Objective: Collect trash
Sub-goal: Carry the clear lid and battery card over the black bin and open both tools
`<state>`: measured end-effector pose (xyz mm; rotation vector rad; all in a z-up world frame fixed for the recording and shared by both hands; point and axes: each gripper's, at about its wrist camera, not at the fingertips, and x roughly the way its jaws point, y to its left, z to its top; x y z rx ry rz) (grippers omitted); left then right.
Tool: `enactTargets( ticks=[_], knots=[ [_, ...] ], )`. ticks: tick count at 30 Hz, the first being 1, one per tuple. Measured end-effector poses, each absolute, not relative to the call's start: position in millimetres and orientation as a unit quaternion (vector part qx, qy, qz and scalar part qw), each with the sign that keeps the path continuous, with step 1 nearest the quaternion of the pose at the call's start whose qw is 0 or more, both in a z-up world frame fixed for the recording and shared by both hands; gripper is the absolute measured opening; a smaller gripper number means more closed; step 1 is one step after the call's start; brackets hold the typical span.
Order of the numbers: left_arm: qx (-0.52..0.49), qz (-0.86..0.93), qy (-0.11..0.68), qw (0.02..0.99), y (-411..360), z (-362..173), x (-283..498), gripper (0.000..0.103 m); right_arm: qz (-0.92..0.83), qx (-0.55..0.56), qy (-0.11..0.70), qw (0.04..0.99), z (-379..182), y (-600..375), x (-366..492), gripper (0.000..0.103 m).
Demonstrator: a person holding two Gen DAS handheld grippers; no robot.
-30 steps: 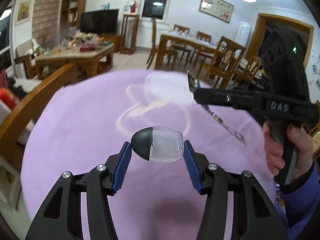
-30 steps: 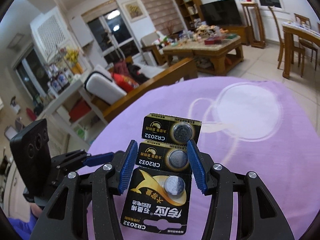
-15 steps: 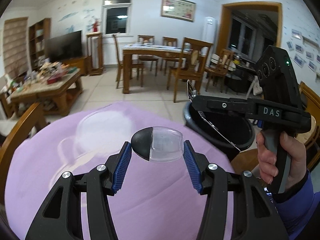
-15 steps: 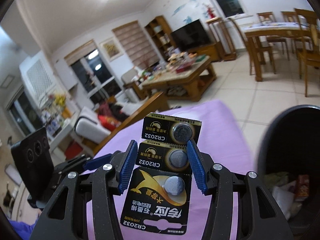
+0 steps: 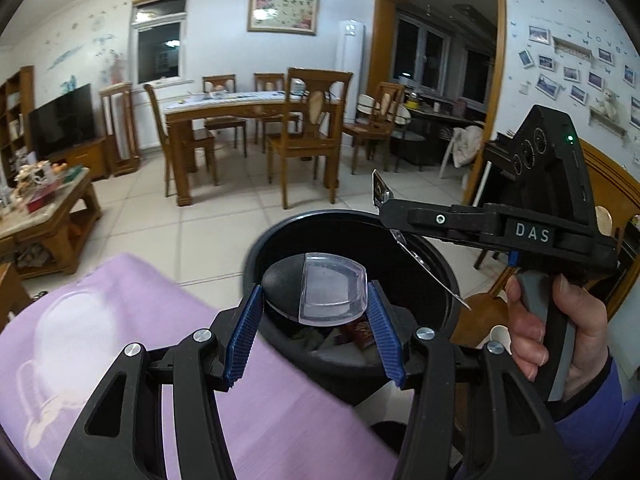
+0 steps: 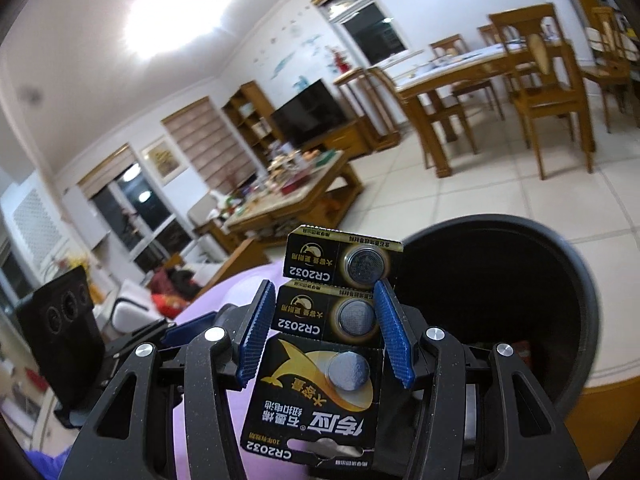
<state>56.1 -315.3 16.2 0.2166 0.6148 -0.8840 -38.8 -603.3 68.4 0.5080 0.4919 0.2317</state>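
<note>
A black round bin [image 5: 448, 280] is standing on the tiled floor just past the edge of the purple cloth [image 5: 120, 340], and bits of rubbish are already lying at its bottom. Nothing is blocking its open mouth apart from the two tools themselves. Behind it a wooden dining table [image 5: 240, 110] is standing with chairs around it; I am counting at least five. A low table [image 5: 52, 216] piled with clutter is sitting off to the left, with a dark television [image 5: 64, 120] beyond it.

The left gripper [image 5: 314, 308] is pinching one small piece of packaging [image 5: 316, 294] between its blue pads: a black rounded part joined to a clear plastic shell. It is hanging right over the bin's near rim.

The right gripper [image 6: 324, 328], held in a hand [image 5: 556, 332] with a purple sleeve, is clamping one battery card [image 6: 324, 344] by its edges. The card is black with gold print and is carrying three silver coin cells, one in each of three sections. It is hovering beside the bin's mouth, near its rim.
</note>
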Motion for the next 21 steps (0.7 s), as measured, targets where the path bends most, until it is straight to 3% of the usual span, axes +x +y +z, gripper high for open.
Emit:
enactTargets(
  ticks=[21],
  knots=[
    [0.124,-0.441,0.337,0.823,-394,-35,82,0.053,0.056,0.319,0.261,0.91,-23,-693,-35,0.052]
  ],
)
